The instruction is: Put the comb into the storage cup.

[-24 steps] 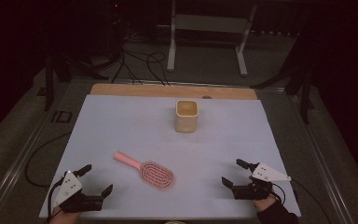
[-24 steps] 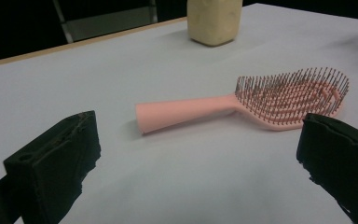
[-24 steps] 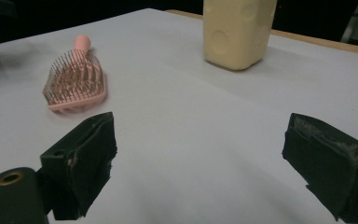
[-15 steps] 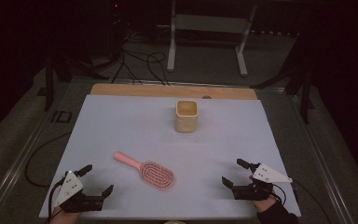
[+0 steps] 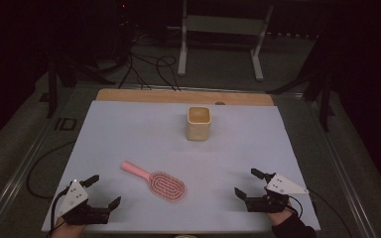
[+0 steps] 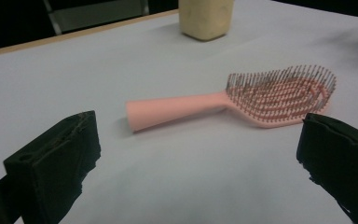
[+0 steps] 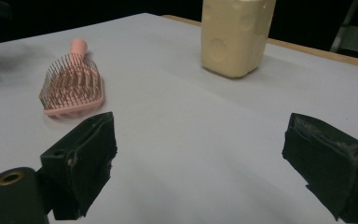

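Note:
A pink hairbrush (image 5: 155, 180) lies bristles up on the white table sheet (image 5: 129, 129), its handle pointing to the far left. A cream square cup (image 5: 198, 123) stands upright farther back, near the middle. My left gripper (image 5: 105, 189) rests at the near left edge, open and holding nothing. In the left gripper view the hairbrush (image 6: 242, 100) lies just beyond the wide-apart jaws of the left gripper (image 6: 200, 163), with the cup (image 6: 205, 18) behind it. My right gripper (image 5: 246, 182) sits open at the near right. Past the right gripper (image 7: 200, 158) I see the hairbrush (image 7: 72, 86) and the cup (image 7: 235, 35).
A wooden strip (image 5: 178, 96) borders the sheet's far edge. Beyond it, on the dark floor, stand a metal frame (image 5: 223, 29) and loose cables (image 5: 149, 64). A cable (image 5: 44, 163) curls off the left side of the table.

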